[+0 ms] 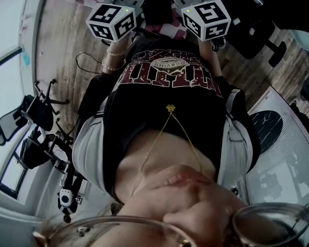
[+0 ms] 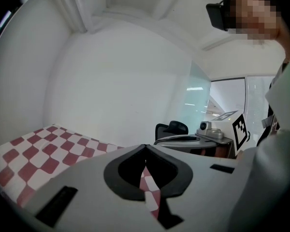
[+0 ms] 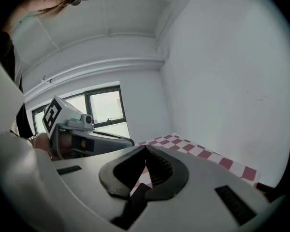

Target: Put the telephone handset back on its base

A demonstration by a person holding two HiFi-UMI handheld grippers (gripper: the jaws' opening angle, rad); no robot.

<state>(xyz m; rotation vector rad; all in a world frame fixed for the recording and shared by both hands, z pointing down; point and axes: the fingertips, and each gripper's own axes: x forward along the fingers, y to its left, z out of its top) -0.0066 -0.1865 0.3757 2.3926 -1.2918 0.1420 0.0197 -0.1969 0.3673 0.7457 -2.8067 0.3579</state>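
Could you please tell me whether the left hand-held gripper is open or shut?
Shut. In its own view the left hand-held gripper has its jaw tips touching, nothing between them; only checked cloth shows behind.

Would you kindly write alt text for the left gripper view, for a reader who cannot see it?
The grey left claw is shut and empty, its tips meeting, above a red-and-white checked tablecloth. A plain white wall rises behind it.

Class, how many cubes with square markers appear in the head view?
2: one marker cube at top left, the other at top right; none seems hidden.
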